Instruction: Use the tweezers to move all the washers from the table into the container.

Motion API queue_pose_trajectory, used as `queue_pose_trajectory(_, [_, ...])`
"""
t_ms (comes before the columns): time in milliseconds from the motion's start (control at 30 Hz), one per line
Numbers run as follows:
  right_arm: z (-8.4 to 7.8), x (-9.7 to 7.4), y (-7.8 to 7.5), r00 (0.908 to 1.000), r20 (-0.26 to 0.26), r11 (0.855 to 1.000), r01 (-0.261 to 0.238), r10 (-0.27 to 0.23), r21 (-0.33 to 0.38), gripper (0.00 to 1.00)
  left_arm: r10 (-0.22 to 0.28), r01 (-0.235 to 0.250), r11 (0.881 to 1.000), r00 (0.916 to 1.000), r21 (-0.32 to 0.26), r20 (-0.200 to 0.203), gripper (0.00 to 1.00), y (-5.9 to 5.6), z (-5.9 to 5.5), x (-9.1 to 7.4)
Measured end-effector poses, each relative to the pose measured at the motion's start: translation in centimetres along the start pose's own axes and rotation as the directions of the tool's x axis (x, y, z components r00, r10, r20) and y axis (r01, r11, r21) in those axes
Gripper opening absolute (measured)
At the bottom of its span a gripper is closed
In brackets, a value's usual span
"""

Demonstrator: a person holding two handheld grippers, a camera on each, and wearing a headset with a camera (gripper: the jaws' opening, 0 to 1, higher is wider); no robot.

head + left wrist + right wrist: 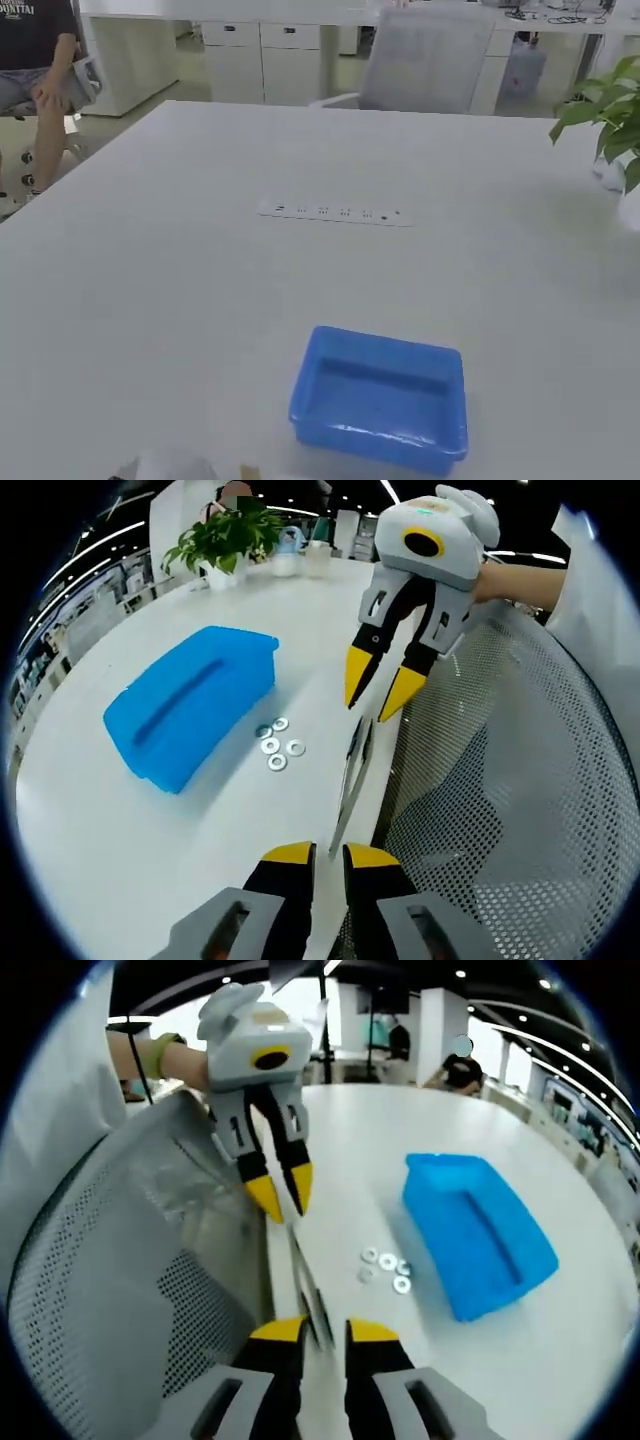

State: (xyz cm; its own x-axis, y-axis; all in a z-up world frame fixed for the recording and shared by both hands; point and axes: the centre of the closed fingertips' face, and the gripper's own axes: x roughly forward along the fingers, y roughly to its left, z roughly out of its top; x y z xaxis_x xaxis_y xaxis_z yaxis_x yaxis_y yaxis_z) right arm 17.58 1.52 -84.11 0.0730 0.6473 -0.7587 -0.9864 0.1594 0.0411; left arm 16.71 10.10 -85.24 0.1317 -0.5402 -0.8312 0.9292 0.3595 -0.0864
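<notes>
The metal tweezers [351,780] [308,1295] lie on the white table [200,300] along its near edge. Several washers [278,742] [386,1268] lie in a cluster beside the blue container [380,395] [190,705] [475,1230], which looks empty. My left gripper [331,856] [282,1190] points at one end of the tweezers, jaws slightly apart with nothing gripped. My right gripper [326,1332] [380,687] faces it from the other end, open by a small gap; the tweezers' end lies on the table just ahead of its fingertips.
A mesh chair back [500,810] [130,1280] stands right at the table edge by both grippers. A white power strip [335,212] lies mid-table. A potted plant [610,110] [225,540] stands at the far right. A person [40,60] sits far left.
</notes>
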Motion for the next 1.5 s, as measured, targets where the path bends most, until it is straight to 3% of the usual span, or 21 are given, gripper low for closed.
queue_pose_trajectory(267, [-0.4,0.9,0.2,0.9987,-0.048,0.999,-0.021,0.019,-0.047,0.11,-0.008,0.013,0.996,0.9981,0.094,-0.062,0.04,0.2,-0.7,0.8])
queue_pose_trajectory(633, [-0.9,1.4,-0.1,0.9969,-0.077,0.996,-0.024,0.018,-0.083,0.09,-0.001,0.015,0.982,0.9973,0.19,-0.073,0.0,0.8,-0.1,0.7])
queue_pose_trajectory(833, [-0.9,1.2,-0.3,0.9976,-0.066,0.997,-0.023,0.018,-0.078,0.09,0.005,0.003,0.981,0.9993,0.196,-0.038,0.0,0.9,1.2,-0.8])
queue_pose_trajectory(1067, [-0.7,0.8,-0.4,0.9987,-0.049,0.997,-0.015,0.011,-0.08,0.08,0.001,-0.007,0.982,0.9994,0.186,0.035,0.0,0.9,4.0,-2.8])
queue_pose_trajectory(1167, [-0.6,0.6,-0.5,0.9988,-0.049,0.995,-0.012,0.008,-0.095,0.07,-0.007,-0.004,0.978,0.9986,0.207,0.053,0.0,0.5,5.1,-3.4])
queue_pose_trajectory(1500, [-0.6,-0.3,-0.5,0.9997,-0.025,0.997,0.006,-0.008,-0.074,0.07,-0.036,0.012,0.967,0.9956,0.256,0.086,0.0,-1.1,7.3,-4.2])
